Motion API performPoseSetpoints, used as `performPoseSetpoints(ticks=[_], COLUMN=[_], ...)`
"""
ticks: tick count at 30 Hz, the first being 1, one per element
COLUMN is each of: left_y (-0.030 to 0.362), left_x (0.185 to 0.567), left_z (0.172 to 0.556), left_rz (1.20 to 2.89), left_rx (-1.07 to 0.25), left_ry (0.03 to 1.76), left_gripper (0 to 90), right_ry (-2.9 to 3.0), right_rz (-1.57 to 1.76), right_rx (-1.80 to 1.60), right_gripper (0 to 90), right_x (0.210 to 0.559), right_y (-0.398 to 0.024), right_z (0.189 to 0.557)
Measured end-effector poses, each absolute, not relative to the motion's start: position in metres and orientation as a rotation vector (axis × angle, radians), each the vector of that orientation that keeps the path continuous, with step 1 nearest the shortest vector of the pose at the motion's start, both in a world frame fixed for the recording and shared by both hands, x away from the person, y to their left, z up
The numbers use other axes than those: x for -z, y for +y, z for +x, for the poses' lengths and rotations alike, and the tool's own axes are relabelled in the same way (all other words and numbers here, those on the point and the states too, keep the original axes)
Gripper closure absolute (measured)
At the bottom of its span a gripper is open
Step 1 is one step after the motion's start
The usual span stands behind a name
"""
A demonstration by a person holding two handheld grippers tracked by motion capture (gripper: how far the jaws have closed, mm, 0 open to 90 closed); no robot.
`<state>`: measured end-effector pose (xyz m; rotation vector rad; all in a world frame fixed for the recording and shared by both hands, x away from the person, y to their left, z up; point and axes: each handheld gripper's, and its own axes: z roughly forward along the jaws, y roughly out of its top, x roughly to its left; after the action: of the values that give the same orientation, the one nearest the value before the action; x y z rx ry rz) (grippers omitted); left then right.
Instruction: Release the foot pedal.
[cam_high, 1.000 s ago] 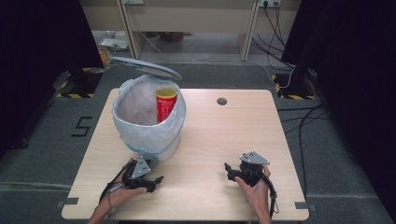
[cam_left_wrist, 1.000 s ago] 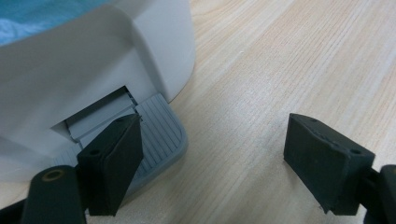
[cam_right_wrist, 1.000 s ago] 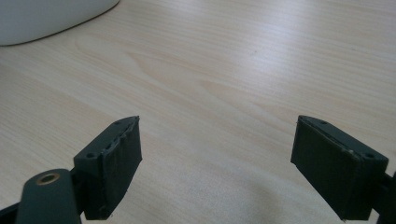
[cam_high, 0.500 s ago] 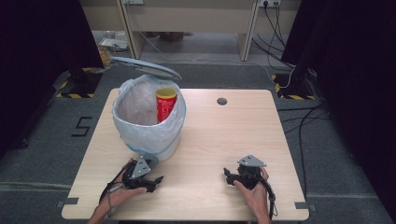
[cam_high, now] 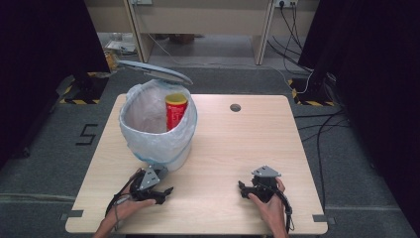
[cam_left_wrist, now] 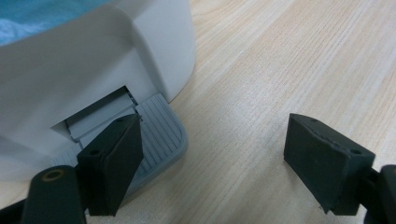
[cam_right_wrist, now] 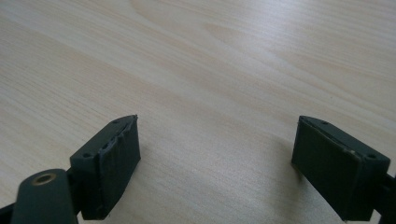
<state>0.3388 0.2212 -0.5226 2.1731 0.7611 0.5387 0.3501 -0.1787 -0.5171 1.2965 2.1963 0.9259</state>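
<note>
From the high view, your left gripper [cam_high: 166, 191] presses the grey ribbed pedal of the white bag-lined bin [cam_high: 156, 130] at your eleven o'clock; the lid [cam_high: 154, 71] is up, with the red-and-yellow can [cam_high: 175, 110] inside.

In the left gripper view, the jaws stand wide, empty, one on the pedal [cam_left_wrist: 161, 135].

In the right gripper view, your right gripper [cam_right_wrist: 219, 170] has just been opening, holding nothing (over bare table).

Next, ease off the pedal.

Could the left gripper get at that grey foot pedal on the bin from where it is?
Probably yes: the left gripper is open, one jaw right over the pedal, nothing between them.

A white pedal bin [cam_high: 156, 129], lid up and bag-lined, stands upright holding a red-and-yellow can [cam_high: 175, 111].
</note>
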Motion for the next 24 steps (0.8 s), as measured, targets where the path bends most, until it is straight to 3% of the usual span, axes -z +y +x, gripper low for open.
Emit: performPoseSetpoints(ticks=[24], left_y=[0.2210], left_x=[0.5209], left_z=[0.3378], left_rz=[2.157], left_rx=[-0.554], left_ry=[0.757], left_gripper=[18.5], right_ry=[2.202], right_rz=[1.314], right_rx=[-0.929], right_gripper=[14.0], right_x=[0.5174], right_y=[-0.1797], right_z=[0.3506])
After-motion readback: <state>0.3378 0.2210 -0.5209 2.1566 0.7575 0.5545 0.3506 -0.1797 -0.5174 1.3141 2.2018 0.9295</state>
